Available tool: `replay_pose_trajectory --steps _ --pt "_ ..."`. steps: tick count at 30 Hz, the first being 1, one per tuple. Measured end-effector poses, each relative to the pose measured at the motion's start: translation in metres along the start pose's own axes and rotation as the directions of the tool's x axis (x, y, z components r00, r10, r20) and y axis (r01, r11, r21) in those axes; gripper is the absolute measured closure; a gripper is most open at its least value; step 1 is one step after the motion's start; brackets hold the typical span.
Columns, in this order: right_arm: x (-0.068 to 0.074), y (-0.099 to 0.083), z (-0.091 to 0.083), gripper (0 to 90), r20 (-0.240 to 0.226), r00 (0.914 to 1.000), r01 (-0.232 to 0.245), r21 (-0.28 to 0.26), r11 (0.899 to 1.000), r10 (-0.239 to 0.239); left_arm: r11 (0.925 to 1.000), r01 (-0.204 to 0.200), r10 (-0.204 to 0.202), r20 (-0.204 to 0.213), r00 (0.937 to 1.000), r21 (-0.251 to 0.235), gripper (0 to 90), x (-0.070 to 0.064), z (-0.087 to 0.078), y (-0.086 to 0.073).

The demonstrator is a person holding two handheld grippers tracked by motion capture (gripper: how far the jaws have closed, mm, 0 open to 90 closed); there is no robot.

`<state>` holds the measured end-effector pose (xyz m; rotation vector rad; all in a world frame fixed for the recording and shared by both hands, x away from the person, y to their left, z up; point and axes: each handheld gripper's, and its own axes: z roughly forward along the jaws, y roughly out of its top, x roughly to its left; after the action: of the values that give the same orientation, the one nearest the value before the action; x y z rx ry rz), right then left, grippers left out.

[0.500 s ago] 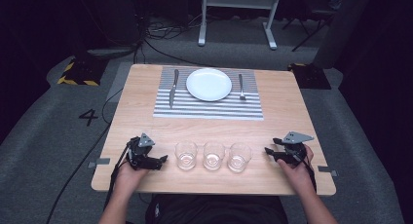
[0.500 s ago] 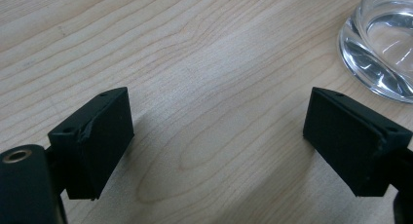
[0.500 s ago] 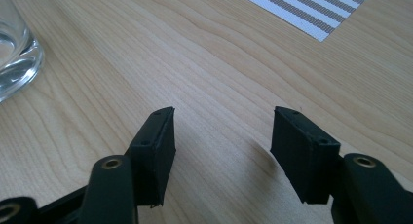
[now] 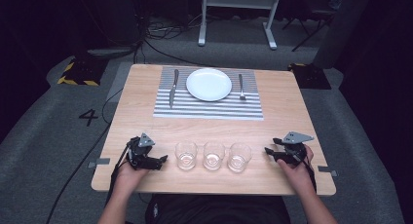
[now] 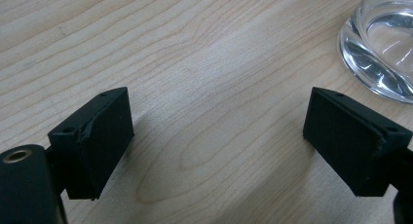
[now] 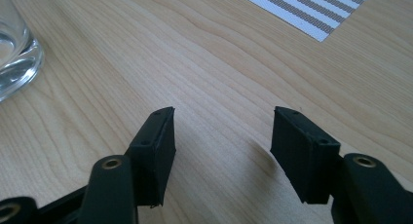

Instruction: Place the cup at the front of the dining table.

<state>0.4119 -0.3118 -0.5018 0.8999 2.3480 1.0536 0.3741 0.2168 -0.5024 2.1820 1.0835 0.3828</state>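
Note:
Three clear empty glasses stand in a row near the table's front edge: left [image 4: 186,155], middle [image 4: 213,155], right [image 4: 239,157]. My left gripper [image 4: 162,159] rests on the wood just left of the row, pointing at the left glass. It is open with bare wood between its jaws [image 5: 219,112], and that glass's base [image 5: 380,44] lies ahead to the right. My right gripper [image 4: 269,153] lies right of the row, also open and holding nothing [image 6: 221,121]. A glass base [image 6: 14,53] sits off to its left.
At the table's far side lies a striped placemat [image 4: 209,109] [image 6: 316,9] with a white plate [image 4: 209,84], a knife [image 4: 172,87] to its left and a fork [image 4: 240,85] to its right. Bare wood [image 4: 209,131] separates the mat from the glasses.

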Motion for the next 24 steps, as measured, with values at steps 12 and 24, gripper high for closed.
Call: replay_pose_trajectory --steps 12,24 --pt "0.000 0.000 0.000 42.2 0.000 1.0000 -0.005 -0.002 1.000 0.005 0.9997 -0.004 0.003 -0.045 0.9990 -0.022 15.3 0.001 -0.006 0.001" --pt "0.000 0.000 0.000 42.2 -0.002 1.0000 0.002 -0.002 1.000 -0.002 0.9978 0.050 -0.051 -0.019 0.9985 -0.044 16.0 0.002 -0.033 0.011"
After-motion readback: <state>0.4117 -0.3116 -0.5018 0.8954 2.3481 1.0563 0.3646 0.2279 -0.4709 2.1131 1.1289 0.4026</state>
